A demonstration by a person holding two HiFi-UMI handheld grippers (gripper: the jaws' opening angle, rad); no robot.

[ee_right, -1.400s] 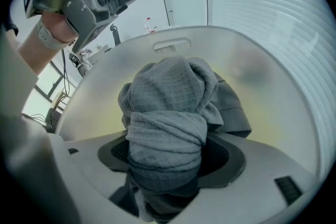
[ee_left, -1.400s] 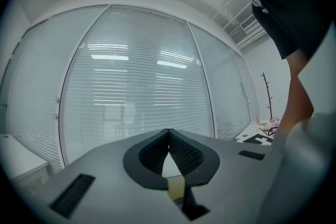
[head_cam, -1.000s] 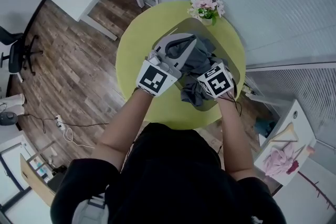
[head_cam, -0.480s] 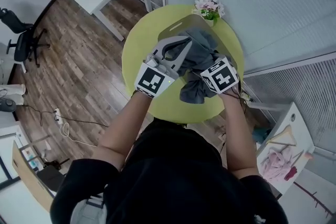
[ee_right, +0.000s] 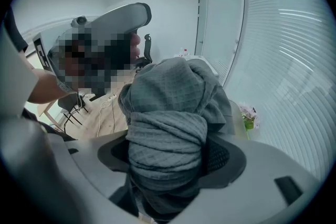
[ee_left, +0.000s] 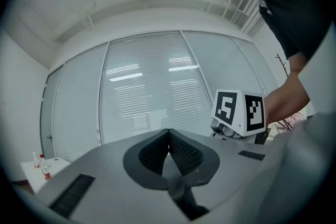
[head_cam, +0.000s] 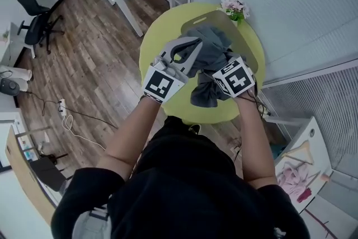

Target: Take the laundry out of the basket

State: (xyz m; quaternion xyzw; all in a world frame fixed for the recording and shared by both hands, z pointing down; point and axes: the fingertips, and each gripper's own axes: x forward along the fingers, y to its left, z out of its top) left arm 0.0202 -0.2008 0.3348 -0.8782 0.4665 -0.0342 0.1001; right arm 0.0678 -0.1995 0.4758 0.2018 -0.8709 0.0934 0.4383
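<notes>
Laundry (ee_right: 167,128), a bunched grey cloth, is clamped between the widely spread jaws of the right gripper (ee_right: 168,157) and fills the gap between them. More of it is draped past the jaw tips, over the basket (head_cam: 197,22). The left gripper (ee_left: 169,132) is held beside it, jaws pressed together with nothing between them.

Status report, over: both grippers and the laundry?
Left hand-held gripper shut, empty. Right hand-held gripper shut on grey laundry, bunched between jaws, above the basket. Flowers beyond basket, clear of path.
</notes>
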